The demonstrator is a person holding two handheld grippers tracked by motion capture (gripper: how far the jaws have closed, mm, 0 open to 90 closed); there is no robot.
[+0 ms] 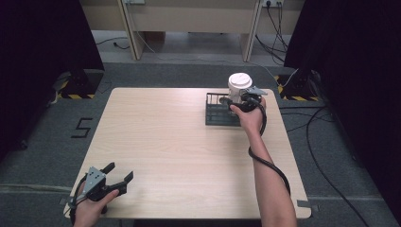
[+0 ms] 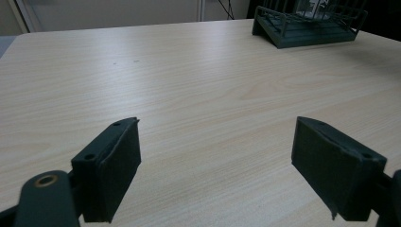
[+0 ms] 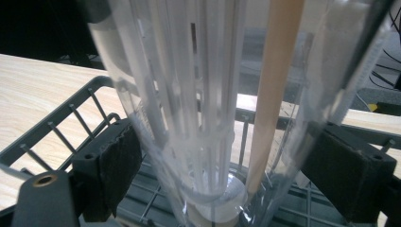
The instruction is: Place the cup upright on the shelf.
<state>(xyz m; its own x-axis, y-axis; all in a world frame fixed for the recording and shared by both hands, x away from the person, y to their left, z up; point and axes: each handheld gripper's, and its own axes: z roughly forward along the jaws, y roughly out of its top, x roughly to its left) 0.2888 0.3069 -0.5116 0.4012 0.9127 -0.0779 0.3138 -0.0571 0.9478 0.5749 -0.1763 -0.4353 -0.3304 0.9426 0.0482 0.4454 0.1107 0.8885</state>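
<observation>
Desk [image 1: 179, 142], pale wood grain, standing on grey carpet, with dark curtains to either side and cables trailing on the floor behind; I work it from the near edge. At the far right of the desk sits a dark wire rack [image 1: 218, 113], and in or just over it is the clear cup [image 1: 239, 87], a tall transparent tumbler with a white lid. In the right gripper view the cup [image 3: 208, 94] stands between the pads, its wall touching both, and the rack's wires [image 3: 61, 127] pass beneath its base; a tan stick [image 3: 272, 94] and pale ribs show through the plastic. My right gripper [image 1: 242, 100] is thus clamped on the cup. I judge the step in hand to be seating the cup in the rack or lifting it out; I cannot tell which. The next move calls for keeping the cup upright and clear of the wires. My left gripper [image 1: 116, 174] rests at the near left corner, jaws spread wide over bare desk [image 2: 198, 94], holding nothing.
</observation>
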